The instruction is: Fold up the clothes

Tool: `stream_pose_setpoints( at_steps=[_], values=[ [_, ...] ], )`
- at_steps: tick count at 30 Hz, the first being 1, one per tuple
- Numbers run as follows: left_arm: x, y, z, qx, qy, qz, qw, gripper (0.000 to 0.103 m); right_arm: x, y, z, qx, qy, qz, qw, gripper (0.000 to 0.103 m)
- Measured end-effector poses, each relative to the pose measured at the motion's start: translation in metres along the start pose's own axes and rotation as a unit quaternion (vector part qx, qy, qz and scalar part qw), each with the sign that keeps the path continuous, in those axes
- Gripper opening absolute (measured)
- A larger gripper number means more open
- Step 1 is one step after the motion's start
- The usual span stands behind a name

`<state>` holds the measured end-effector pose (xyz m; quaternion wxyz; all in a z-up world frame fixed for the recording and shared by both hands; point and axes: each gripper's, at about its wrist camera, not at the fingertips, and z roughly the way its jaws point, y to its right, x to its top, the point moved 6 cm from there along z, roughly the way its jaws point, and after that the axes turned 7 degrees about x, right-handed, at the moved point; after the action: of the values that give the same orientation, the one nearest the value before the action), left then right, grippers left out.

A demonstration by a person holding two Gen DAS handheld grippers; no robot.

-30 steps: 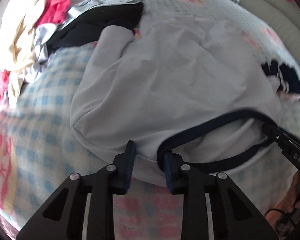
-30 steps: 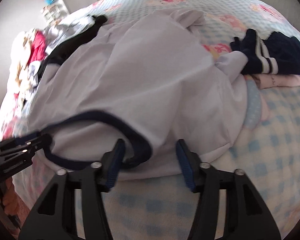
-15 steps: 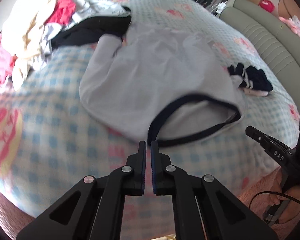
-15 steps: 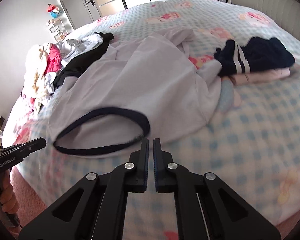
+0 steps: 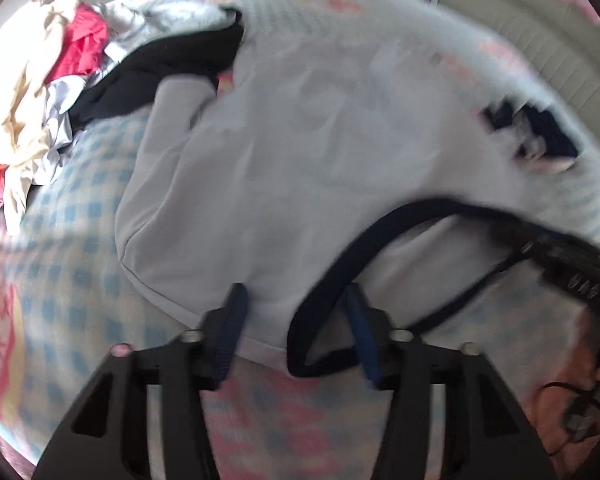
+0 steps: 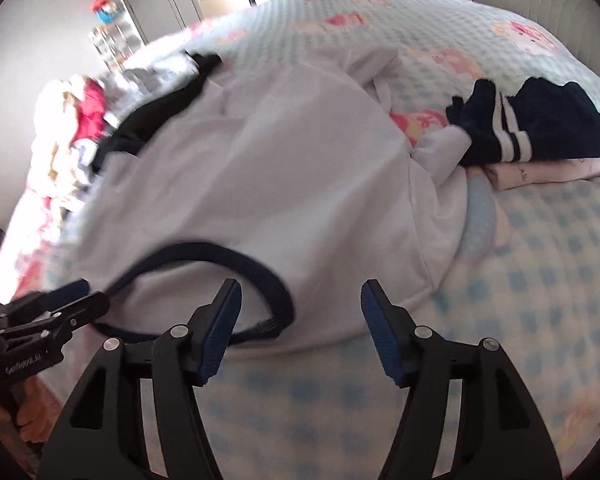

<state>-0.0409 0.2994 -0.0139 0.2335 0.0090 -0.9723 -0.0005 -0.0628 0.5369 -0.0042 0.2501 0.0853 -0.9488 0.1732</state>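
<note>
My left claw [image 5: 292, 328] and right claw [image 6: 300, 328] both stand apart, holding nothing, at the near edge of the white shirt [image 6: 268, 176] spread on the bed [image 6: 540, 264]. It looks light, soft and limp; I judge the shoulders either side of the dark collar [image 5: 380, 248] the best grip.
</note>
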Motion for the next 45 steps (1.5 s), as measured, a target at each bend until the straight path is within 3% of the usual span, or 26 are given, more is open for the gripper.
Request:
stream_pose_setpoints(
  at_steps=[1,2,3,6,14,19,21,24,27,28,29,30,32,34,38,42,43,45],
  values=[
    [0.003,0.002,0.007,0.015,-0.008,0.010,0.9998,0.013,0.002,0.003,0.011,-0.006,-0.012,0.000,1.000,0.037],
    [0.005,0.004,0.013,0.029,-0.017,0.021,0.9992,0.007,0.004,0.005,0.014,-0.008,-0.015,-0.001,1.000,0.008],
    [0.008,0.005,0.017,0.041,-0.022,0.030,0.9985,0.006,0.005,0.006,0.017,-0.010,-0.018,-0.002,1.000,0.006],
    [0.016,0.002,-0.017,0.029,0.025,0.030,0.9988,0.006,0.010,-0.007,-0.008,-0.008,0.017,-0.037,0.999,0.003],
    [-0.015,0.002,-0.058,-0.012,0.036,0.038,0.9985,0.006,-0.015,-0.024,-0.057,0.027,0.035,-0.052,0.998,0.002],
    [-0.051,0.007,-0.032,-0.017,-0.019,0.033,0.9991,0.006,-0.054,-0.015,-0.044,0.021,-0.006,-0.025,0.999,0.003],
    [-0.058,0.009,-0.028,-0.011,-0.025,0.042,0.9988,0.005,-0.069,-0.010,-0.034,0.021,-0.029,-0.008,0.999,0.003],
    [-0.063,0.015,-0.026,-0.026,-0.037,0.068,0.9966,0.006,-0.072,-0.011,-0.035,0.023,-0.029,-0.009,0.999,0.006],
    [-0.056,-0.004,-0.035,-0.089,-0.033,0.005,0.9954,0.012,-0.068,-0.013,-0.040,0.044,-0.030,-0.006,0.999,0.017],
    [-0.054,-0.015,-0.038,-0.115,-0.028,-0.029,0.9925,0.019,-0.065,-0.013,-0.046,0.063,-0.027,-0.004,0.998,0.019],
    [-0.052,-0.024,-0.034,-0.122,-0.029,-0.051,0.9908,0.031,-0.063,-0.013,-0.053,0.082,-0.025,-0.001,0.996,0.022],
    [-0.051,-0.033,-0.029,-0.128,-0.031,-0.073,0.9886,0.037,-0.060,-0.012,-0.062,0.100,-0.015,0.005,0.995,0.024],
    [-0.048,-0.052,-0.021,-0.141,-0.033,-0.117,0.9824,0.039,-0.053,-0.005,-0.081,0.138,0.007,0.027,0.990,0.032],
    [-0.044,-0.070,-0.013,-0.154,-0.035,-0.161,0.9742,0.039,-0.047,0.010,-0.092,0.147,0.035,0.059,0.987,0.040],
    [-0.037,-0.108,0.004,-0.178,-0.040,-0.248,0.9515,0.039,-0.031,0.057,-0.069,0.088,0.023,0.115,0.989,0.043],
    [-0.025,-0.110,0.031,-0.227,-0.039,-0.284,0.9307,0.052,-0.019,0.083,-0.037,0.124,0.017,0.185,0.975,0.045],
    [-0.022,-0.105,0.037,-0.230,-0.042,-0.285,0.9295,0.052,-0.016,0.085,-0.029,0.133,0.019,0.196,0.971,0.047],
    [-0.016,-0.095,0.035,-0.202,-0.041,-0.265,0.9420,0.036,-0.013,0.091,-0.013,0.147,0.018,0.214,0.965,0.049]
  ],
)
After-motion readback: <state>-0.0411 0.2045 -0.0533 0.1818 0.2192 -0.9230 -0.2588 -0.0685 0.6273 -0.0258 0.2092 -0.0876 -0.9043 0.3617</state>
